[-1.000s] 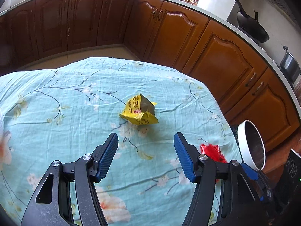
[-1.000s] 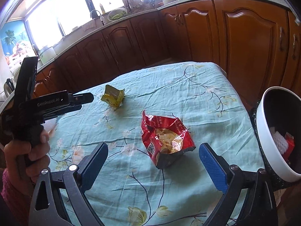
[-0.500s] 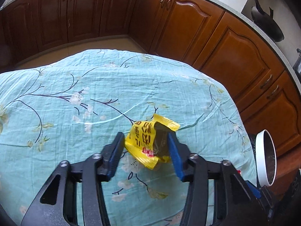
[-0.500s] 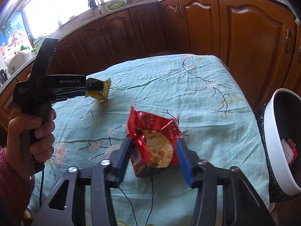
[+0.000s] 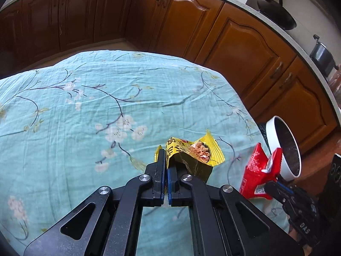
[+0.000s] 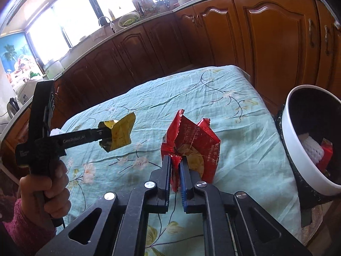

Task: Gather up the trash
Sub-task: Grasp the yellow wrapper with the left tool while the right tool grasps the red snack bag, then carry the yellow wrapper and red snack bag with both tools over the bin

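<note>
You get daylight from blown-out windows [image 6: 70, 21]; cabinets [image 5: 70, 19] dim in your left view; fisheye bends edges, corners vignetted; focus sharp.

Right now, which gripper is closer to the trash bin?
Right. The right gripper, holding the red bag, sits beside the bin; the left gripper, holding the yellow wrapper, is farther across the table.

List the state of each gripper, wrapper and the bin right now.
left gripper: shut on yellow wrapper
yellow wrapper: torn open, pinched, held above the tablecloth
right gripper: shut on red wrapper
red wrapper: torn open, pinched
trash bin: open, trash inside
</note>
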Demonstrator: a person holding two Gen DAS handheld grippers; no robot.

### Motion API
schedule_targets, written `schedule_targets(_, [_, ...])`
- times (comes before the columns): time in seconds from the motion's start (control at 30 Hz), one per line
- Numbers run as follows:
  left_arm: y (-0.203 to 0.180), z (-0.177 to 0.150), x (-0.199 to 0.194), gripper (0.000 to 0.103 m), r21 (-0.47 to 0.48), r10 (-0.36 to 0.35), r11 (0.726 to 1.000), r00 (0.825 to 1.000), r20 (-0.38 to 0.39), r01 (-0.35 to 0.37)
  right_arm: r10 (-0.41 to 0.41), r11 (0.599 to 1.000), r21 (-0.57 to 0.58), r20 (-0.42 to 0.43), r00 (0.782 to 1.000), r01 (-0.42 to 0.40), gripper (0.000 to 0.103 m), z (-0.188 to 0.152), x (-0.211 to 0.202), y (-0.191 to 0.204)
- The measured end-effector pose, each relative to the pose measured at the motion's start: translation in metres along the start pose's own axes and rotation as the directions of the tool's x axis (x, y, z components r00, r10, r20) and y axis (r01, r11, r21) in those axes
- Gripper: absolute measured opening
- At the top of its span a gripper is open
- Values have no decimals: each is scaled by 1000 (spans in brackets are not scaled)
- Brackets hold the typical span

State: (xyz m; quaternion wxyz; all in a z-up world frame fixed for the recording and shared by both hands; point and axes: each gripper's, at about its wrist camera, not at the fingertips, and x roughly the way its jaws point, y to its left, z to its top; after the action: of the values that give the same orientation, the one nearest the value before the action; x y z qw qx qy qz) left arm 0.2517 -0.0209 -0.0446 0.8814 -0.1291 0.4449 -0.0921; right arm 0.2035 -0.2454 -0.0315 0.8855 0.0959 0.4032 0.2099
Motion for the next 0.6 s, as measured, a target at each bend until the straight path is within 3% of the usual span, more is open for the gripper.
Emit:
schedule_targets(0.23, [-39, -28, -19, 1, 56, -44, 997, 999, 7, 44, 1, 999, 49, 24, 1000, -3, 7, -10, -23, -17])
schedule_targets(0.6, [-83, -43, -35, 1, 132, -75, 989, 997, 12, 73, -31, 994, 111, 76, 997, 22, 7, -22, -58, -42])
